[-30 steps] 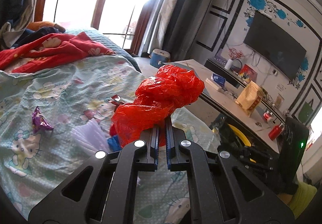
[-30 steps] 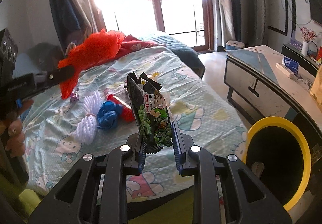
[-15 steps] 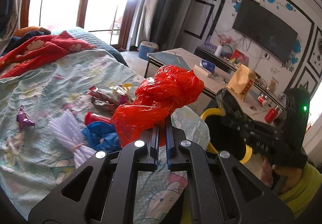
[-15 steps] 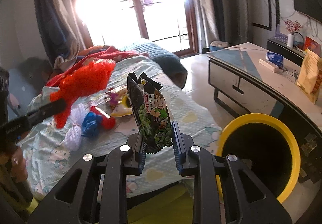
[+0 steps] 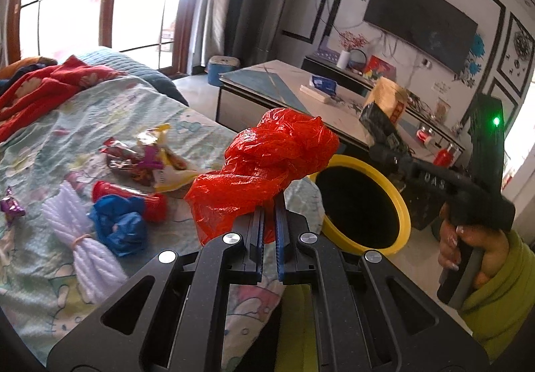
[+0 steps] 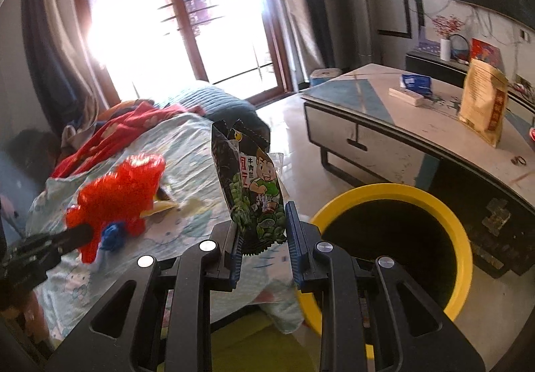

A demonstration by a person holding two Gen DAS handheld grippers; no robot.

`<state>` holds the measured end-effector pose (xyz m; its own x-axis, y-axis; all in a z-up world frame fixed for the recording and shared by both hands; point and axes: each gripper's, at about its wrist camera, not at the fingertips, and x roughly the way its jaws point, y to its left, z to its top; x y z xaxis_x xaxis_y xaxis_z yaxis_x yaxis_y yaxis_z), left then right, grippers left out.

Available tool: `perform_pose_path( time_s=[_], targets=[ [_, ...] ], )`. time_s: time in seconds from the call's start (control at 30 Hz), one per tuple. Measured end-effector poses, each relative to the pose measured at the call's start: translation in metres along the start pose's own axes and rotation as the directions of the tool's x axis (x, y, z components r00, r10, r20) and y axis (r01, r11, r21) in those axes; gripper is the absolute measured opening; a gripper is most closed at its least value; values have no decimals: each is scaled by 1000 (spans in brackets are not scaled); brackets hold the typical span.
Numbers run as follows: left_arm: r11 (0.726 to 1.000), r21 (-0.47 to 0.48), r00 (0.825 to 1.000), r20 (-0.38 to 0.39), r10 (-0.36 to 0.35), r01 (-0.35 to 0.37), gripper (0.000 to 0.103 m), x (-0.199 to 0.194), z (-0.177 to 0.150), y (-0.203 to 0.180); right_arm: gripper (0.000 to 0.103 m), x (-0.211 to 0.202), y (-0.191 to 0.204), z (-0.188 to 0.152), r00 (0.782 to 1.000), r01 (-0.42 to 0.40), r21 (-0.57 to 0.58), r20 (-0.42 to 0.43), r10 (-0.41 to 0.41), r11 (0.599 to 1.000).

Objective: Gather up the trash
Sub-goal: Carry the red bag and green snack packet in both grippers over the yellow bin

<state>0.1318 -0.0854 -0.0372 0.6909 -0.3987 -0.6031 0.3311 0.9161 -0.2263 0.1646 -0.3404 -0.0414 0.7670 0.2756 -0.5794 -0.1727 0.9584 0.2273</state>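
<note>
Clamping red plastic bag (image 5: 267,164), left gripper (image 5: 269,215) jaws shut; snack packet (image 6: 254,191) pinched by right gripper (image 6: 262,231) jaws, yellow-rimmed bin (image 6: 394,191) near right.

Strong daylight through tall wood-framed window (image 6: 187,21), grey curtains (image 5: 217,1) beside it. Bed (image 5: 83,124) below the window. Low table (image 6: 418,124) right of it; wall-mounted TV (image 5: 419,17) beyond. Pale glossy floor (image 6: 294,124).

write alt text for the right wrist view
The right hand-held gripper holds an upright green snack packet beside a yellow-rimmed bin, with a littered bed behind.
</note>
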Motion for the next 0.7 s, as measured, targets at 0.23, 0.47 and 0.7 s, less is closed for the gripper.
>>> perform_pose_path(
  time_s=[0.23, 0.47, 0.7],
  targets=[
    [997, 66, 999, -40, -26, 29, 2, 23, -2, -30, 22, -7, -34, 0, 999, 49, 74, 15, -50, 996],
    [989, 130, 993, -97, -62, 74, 2, 52, -5, -61, 22, -10, -68, 2, 994, 104, 138, 18, -108, 985],
    [975, 194, 983, -166, -77, 109, 2, 85, -10, -88, 22, -9, -104, -1, 988, 148, 207, 2, -151, 967]
  ],
)
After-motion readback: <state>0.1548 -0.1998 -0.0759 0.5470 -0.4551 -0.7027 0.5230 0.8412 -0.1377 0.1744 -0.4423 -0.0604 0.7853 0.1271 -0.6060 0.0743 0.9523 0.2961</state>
